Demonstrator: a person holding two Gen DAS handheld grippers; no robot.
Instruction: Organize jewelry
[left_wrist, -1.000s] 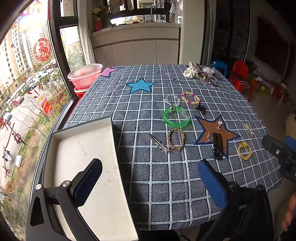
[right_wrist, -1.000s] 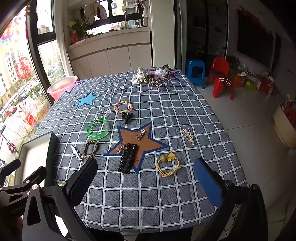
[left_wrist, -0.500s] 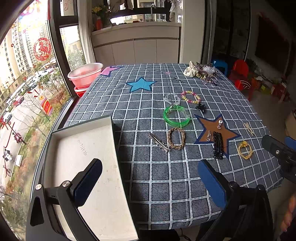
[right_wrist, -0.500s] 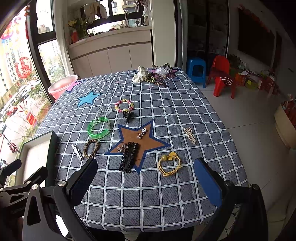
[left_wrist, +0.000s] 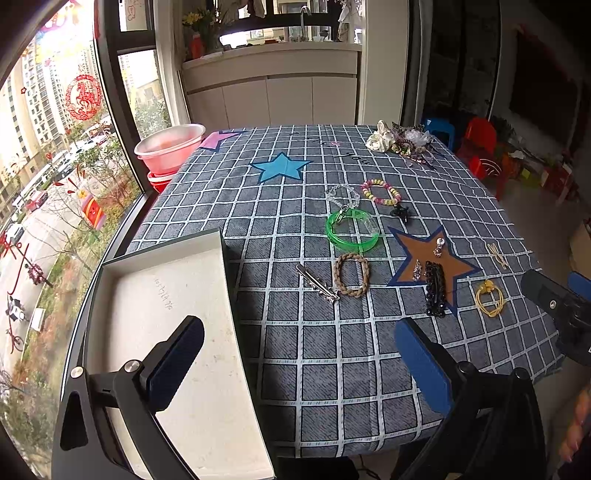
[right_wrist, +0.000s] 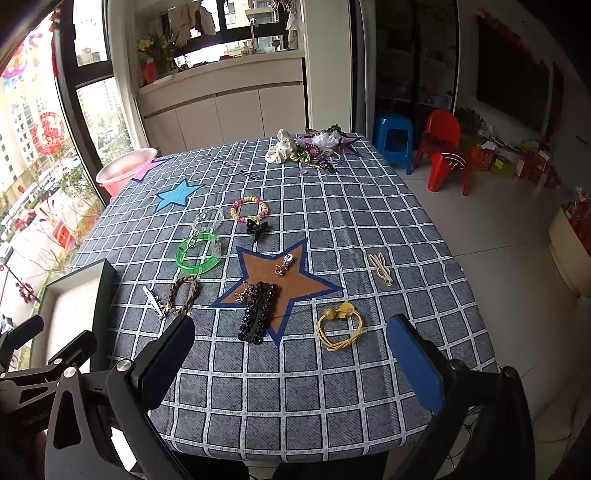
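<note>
Both my left gripper (left_wrist: 295, 354) and right gripper (right_wrist: 291, 354) hang spread and empty. The thin yellow cord loop (right_wrist: 340, 326) at twelve o'clock could slip flat; the white tray (left_wrist: 207, 406) waits at nine.

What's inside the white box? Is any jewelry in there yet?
The white box shows only its bare white floor with a small scribble. No jewelry shows, but the left hand-held gripper finger hides part of the near floor.

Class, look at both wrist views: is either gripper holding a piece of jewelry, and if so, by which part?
Nothing is held. The left gripper and the right gripper are both open above the table edge, with all the jewelry lying on the tablecloth.
</note>
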